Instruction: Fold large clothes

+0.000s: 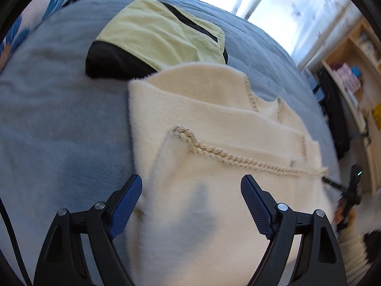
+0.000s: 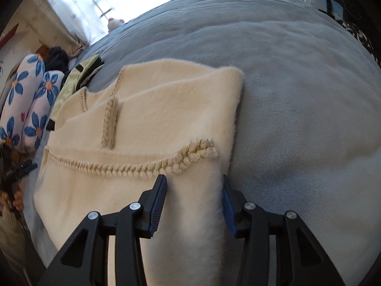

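A cream fuzzy garment (image 1: 209, 124) with braided trim lies partly folded on the blue-grey bed; it also shows in the right wrist view (image 2: 152, 109). My left gripper (image 1: 191, 186) is wide open just above the garment's near part, holding nothing. My right gripper (image 2: 194, 186) straddles the garment's near right edge with its jaws partly closed, a thick fold of cream fabric between the fingers.
A folded yellow-and-black garment (image 1: 162, 33) lies beyond the cream one on the bed (image 1: 59, 119). Flowered pillows (image 2: 31, 100) sit at the bed's head. A wooden shelf unit (image 1: 352, 76) stands past the bed's edge. Open blanket (image 2: 297, 95) lies to the right.
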